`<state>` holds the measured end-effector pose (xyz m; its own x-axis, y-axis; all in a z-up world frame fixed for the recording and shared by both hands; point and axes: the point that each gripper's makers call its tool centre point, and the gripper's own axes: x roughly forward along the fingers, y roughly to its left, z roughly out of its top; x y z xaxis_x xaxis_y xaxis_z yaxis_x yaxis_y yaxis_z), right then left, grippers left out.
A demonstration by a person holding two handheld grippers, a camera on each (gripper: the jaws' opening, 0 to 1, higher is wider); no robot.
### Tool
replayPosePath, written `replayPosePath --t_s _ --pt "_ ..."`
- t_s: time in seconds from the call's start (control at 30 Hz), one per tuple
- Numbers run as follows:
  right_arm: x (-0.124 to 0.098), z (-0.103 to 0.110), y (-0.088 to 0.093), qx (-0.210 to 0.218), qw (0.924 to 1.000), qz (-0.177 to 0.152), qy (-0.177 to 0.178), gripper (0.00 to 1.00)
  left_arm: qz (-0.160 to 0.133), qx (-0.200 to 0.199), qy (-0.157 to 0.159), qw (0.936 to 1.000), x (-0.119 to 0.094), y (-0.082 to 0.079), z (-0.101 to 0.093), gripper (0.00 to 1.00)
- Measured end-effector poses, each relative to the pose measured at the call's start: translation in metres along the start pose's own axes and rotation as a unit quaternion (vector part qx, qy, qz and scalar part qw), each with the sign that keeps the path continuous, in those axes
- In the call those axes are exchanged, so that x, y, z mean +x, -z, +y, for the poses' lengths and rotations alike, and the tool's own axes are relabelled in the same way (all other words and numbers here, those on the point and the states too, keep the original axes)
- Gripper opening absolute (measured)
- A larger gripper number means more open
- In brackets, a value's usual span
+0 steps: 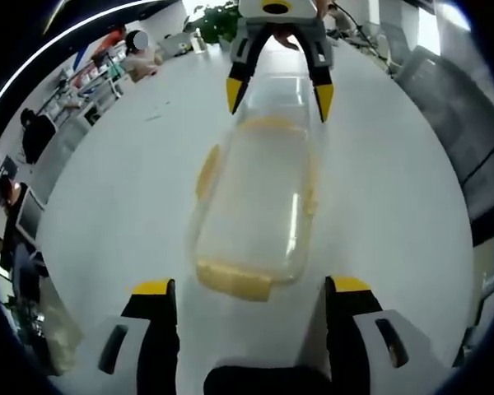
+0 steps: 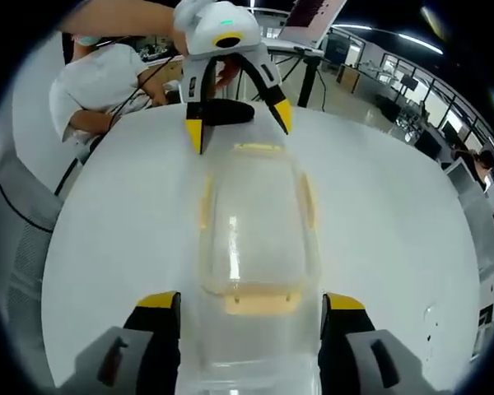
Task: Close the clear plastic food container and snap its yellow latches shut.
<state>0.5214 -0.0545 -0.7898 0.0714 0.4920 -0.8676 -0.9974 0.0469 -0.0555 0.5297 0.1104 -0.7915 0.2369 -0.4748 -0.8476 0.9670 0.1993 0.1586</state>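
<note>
The clear plastic food container (image 1: 259, 193) lies lengthwise on the white table between my two grippers, with its lid on top. Yellow latches (image 1: 235, 280) sit at its ends and long sides; whether they are snapped down I cannot tell. My left gripper (image 1: 251, 286) is open, its jaws on either side of the container's near end with gaps. At the far end is my right gripper (image 1: 280, 97), open and straddling that end. In the right gripper view the container (image 2: 255, 222) runs from my right gripper (image 2: 252, 301) to the left gripper (image 2: 239, 123), and an end latch (image 2: 262, 300) lies between the right jaws.
The round white table (image 1: 123, 206) has bare surface on both sides of the container. A person in a white shirt (image 2: 99, 90) leans at its far edge, beside a black object (image 2: 230, 111). Desks, seated people and a plant (image 1: 218, 20) stand beyond.
</note>
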Motion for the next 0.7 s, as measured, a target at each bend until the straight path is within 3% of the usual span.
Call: replayPosePath --t_s 0.2,0.3,0.47,0.7 --pt "0.004 0.0004 0.0004 0.008 0.9999 0.005 -0.009 0.66 0.008 -0.001 0.012 0.9999 0.0024 0.0024 0.0061 0.69" --pt "0.0062 -0.0004 0.0003 0.011 0.9999 0.007 -0.011 0.64 0.019 0.02 0.02 0.9994 0.0046 0.003 0.0044 0.67" --pt "0.0086 -0.0057 -0.0002 0.021 0.9997 0.008 -0.008 0.62 0.024 0.026 0.021 0.9991 0.0076 0.0007 0.0103 0.69" --pt "0.0092 -0.0076 0.0035 0.022 0.9996 0.016 -0.008 0.61 0.038 0.03 0.051 0.9975 0.0099 -0.0004 0.0048 0.68"
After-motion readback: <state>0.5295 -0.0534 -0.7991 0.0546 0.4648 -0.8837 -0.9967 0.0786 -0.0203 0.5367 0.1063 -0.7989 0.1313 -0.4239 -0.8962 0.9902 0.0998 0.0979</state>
